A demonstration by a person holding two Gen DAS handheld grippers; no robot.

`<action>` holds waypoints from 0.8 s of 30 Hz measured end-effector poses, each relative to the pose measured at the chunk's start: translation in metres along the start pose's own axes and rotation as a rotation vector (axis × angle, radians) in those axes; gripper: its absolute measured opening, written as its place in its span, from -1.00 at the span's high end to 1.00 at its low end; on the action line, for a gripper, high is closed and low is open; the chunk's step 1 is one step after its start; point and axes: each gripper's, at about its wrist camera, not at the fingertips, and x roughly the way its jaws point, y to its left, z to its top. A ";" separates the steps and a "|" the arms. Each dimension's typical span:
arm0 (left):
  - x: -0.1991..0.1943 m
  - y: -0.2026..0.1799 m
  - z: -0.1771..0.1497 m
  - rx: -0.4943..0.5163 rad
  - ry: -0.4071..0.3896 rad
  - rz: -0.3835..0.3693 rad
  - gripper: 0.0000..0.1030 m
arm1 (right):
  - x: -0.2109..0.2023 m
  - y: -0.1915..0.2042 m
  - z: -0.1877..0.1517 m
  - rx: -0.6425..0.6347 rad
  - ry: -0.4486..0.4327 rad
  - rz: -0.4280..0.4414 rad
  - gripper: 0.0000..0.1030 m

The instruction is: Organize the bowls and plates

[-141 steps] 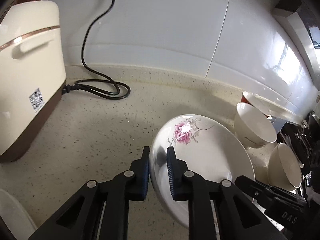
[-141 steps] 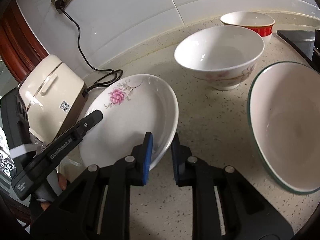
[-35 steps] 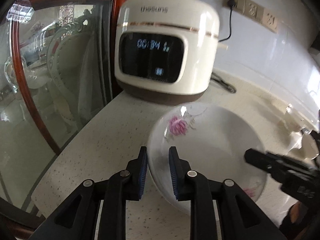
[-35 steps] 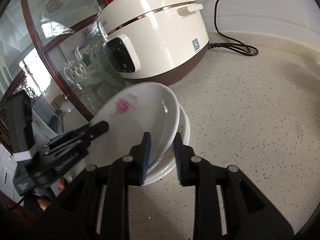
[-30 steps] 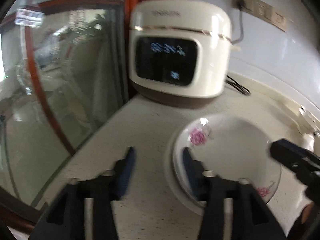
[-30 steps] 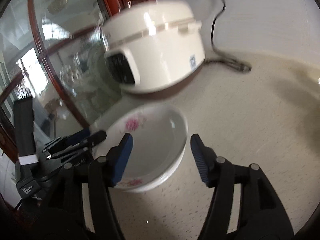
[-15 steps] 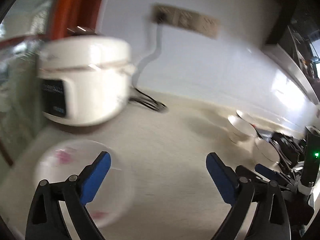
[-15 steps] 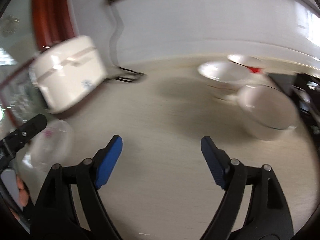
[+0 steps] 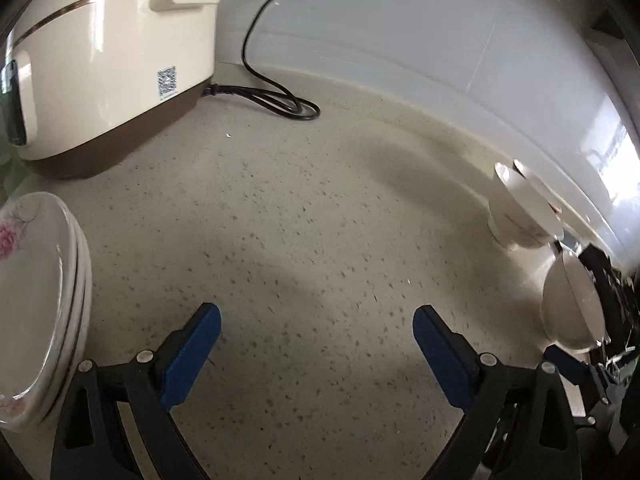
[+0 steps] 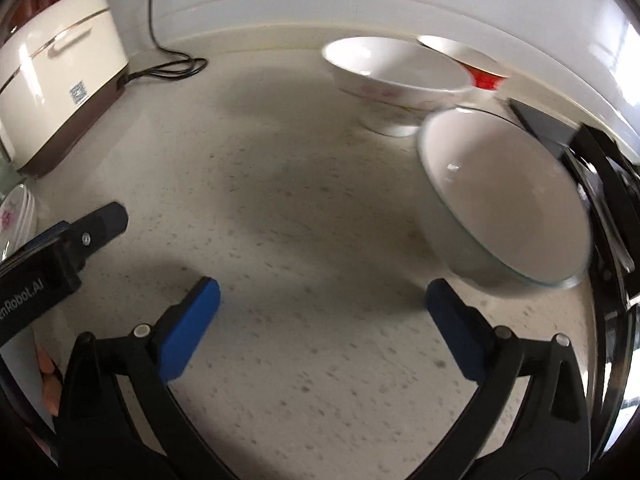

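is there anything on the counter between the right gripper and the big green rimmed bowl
Nothing visible does. Only bare counter lies between the open right gripper and the green-rimmed bowl, which sits just beyond its right finger.

Speckled beige stone worktop (image 9: 320, 240). Cream rice cooker (image 9: 108, 60), brown base. White plates (image 9: 36, 300), pink flowers. Green-rimmed white bowl (image 10: 504, 196). Red-banded bowl (image 10: 476, 64).

left claw (image 9: 316, 322): black arms, blue pads, silver screws
right claw (image 10: 322, 298): same, blue pads, silver screws
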 end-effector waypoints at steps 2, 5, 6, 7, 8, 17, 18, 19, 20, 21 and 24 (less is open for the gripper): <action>0.000 0.002 0.000 -0.005 -0.002 -0.005 -0.96 | 0.000 0.002 -0.001 -0.004 -0.001 0.005 -1.00; 0.003 -0.001 0.001 0.008 0.006 -0.008 -1.00 | 0.001 0.004 0.003 -0.002 0.001 0.010 -1.00; 0.004 -0.003 0.002 0.013 0.008 -0.006 -1.00 | 0.000 0.003 0.002 -0.002 0.001 0.010 -1.00; 0.004 -0.003 0.002 0.015 0.009 -0.003 -1.00 | 0.002 0.005 0.004 -0.003 0.001 0.010 -1.00; 0.004 -0.004 0.002 0.019 0.010 0.000 -1.00 | 0.002 0.004 0.003 -0.002 0.001 0.010 -1.00; 0.008 -0.013 0.002 0.062 0.030 0.033 -1.00 | 0.001 0.004 0.003 -0.003 0.001 0.010 -1.00; 0.008 -0.013 0.002 0.066 0.032 0.034 -1.00 | 0.001 0.004 0.003 -0.003 0.001 0.010 -1.00; 0.008 -0.013 0.003 0.068 0.033 0.035 -1.00 | 0.001 0.004 0.003 -0.003 0.001 0.010 -1.00; 0.008 -0.014 0.003 0.069 0.033 0.035 -1.00 | 0.002 0.004 0.003 -0.003 0.001 0.010 -1.00; 0.008 -0.013 0.003 0.070 0.033 0.033 -1.00 | 0.002 0.004 0.004 -0.003 0.001 0.010 -1.00; 0.009 -0.014 0.003 0.076 0.035 0.031 -1.00 | 0.002 0.004 0.003 -0.003 0.001 0.011 -1.00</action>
